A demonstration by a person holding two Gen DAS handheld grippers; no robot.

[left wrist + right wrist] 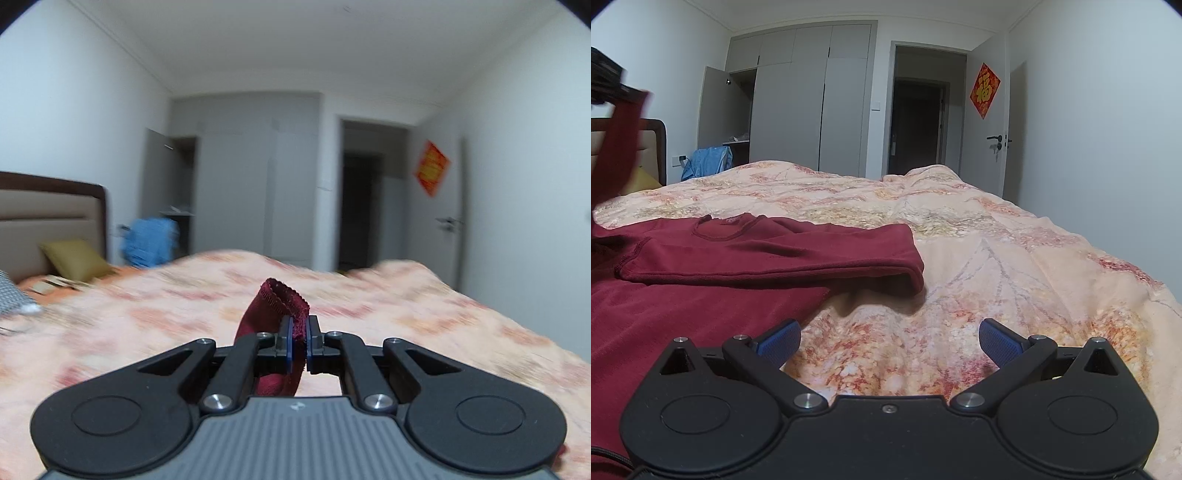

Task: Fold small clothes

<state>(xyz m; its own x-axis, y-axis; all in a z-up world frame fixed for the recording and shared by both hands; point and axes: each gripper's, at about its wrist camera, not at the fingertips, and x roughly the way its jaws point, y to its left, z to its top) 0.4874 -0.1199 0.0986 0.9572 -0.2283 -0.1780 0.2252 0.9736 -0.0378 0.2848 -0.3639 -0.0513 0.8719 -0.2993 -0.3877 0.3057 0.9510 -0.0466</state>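
Here, the left gripper [300,341] is clamped on the cuff of a dark red knit long-sleeved shirt [701,280], the sleeve lifted clear of the peach floral blanket [406,317]. The right gripper [889,341] hovers with its blue pads spread and nothing between them. The shirt lies flat at its ten o'clock, one sleeve folded across the chest.

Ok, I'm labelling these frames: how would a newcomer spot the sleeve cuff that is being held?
Start at the bed's peach floral blanket. Above it, the left gripper points across the room, its blue-padded fingers shut on a dark red knit sleeve cuff. It alone is lifted; the rest of the shirt lies flat.
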